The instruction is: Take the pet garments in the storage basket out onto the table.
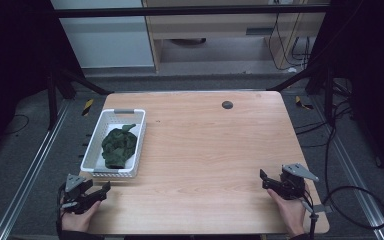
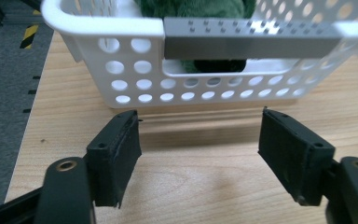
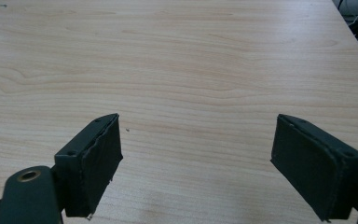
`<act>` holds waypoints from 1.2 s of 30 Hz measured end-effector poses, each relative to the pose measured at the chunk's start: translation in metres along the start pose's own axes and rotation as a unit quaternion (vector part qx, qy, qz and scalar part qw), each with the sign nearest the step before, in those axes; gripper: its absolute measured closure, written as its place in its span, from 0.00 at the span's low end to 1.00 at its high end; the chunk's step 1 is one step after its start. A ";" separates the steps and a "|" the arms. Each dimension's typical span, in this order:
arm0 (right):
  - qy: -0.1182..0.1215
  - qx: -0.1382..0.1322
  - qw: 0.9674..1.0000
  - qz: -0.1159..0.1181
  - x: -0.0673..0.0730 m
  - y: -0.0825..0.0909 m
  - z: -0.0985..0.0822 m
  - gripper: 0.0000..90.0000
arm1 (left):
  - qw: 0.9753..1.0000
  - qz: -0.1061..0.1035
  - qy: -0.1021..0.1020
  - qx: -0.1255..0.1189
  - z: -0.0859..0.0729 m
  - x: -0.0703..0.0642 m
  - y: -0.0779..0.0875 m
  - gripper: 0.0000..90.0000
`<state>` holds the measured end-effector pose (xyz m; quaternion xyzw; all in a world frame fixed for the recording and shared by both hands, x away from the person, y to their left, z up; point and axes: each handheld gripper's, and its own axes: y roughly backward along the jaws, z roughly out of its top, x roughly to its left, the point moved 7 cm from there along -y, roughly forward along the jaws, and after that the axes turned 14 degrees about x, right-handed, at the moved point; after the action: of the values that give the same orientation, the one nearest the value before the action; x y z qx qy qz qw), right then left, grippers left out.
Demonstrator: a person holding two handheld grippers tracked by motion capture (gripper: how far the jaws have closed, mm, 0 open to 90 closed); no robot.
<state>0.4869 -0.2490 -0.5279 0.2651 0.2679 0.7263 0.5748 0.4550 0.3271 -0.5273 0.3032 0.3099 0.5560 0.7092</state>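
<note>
- Dark green crumpled cloth [image 1: 119, 146] lies inside the white perforated plastic basket [image 1: 94, 145], which stands at the near left of the light wooden table [image 1: 215, 150].
- Left gripper [image 1: 96, 193] rests at the table's near-left corner, jaws spread wide and empty; in the left gripper view they face the basket's grey handle bar [image 2: 247, 41], near it but not touching.
- Right gripper [image 1: 266, 180] rests at the near right, well apart from the basket, jaws released over bare wood.
- Step judged in hand: the start, before any grasp.
- Next move likely calls for the left gripper to rise over the near rim, descend onto the cloth and close.
</note>
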 end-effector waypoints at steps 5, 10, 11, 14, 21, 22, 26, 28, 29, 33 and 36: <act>0.001 0.002 1.000 0.007 0.001 0.000 -0.001 0.18 | 1.000 -0.006 0.008 -0.007 0.001 -0.002 0.006 0.34; 0.009 0.003 1.000 0.007 0.004 0.000 -0.002 0.18 | 1.000 -0.005 0.010 -0.021 0.003 -0.001 0.017 0.34; 0.009 0.003 1.000 0.007 0.004 0.000 -0.002 0.18 | 1.000 -0.006 0.010 -0.024 0.004 -0.002 0.019 0.34; 0.014 0.004 1.000 0.004 0.005 0.001 -0.002 0.19 | 0.999 -0.007 0.011 -0.034 0.007 -0.002 0.025 0.33; 0.017 0.007 1.000 0.010 0.007 0.001 -0.003 0.19 | 0.999 -0.009 0.011 -0.044 0.013 -0.003 0.034 0.33; 0.017 0.008 1.000 0.011 0.007 0.001 -0.003 0.19 | 0.999 -0.006 0.012 -0.049 0.016 -0.002 0.037 0.32; 0.021 0.010 1.000 0.011 0.008 -0.001 -0.004 0.19 | 0.998 -0.002 0.013 -0.054 0.020 -0.001 0.042 0.32; 0.024 0.011 1.000 0.013 0.009 -0.001 -0.004 0.19 | 0.998 -0.001 0.015 -0.058 0.024 0.000 0.045 0.32; 0.025 0.012 1.000 0.012 0.009 -0.001 -0.004 0.19 | 0.998 -0.001 0.015 -0.058 0.024 0.000 0.045 0.32; 0.024 0.012 1.000 0.012 0.010 -0.001 -0.004 0.19 | 0.998 -0.002 0.009 -0.065 0.033 -0.003 0.049 0.32; 0.027 0.012 1.000 0.009 0.008 -0.002 -0.004 0.19 | 0.997 -0.006 0.005 -0.076 0.041 -0.007 0.054 0.32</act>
<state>0.4834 -0.2410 -0.5317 0.2544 0.2896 0.7350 0.5578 0.4529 0.3280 -0.4589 0.2436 0.2721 0.5751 0.7321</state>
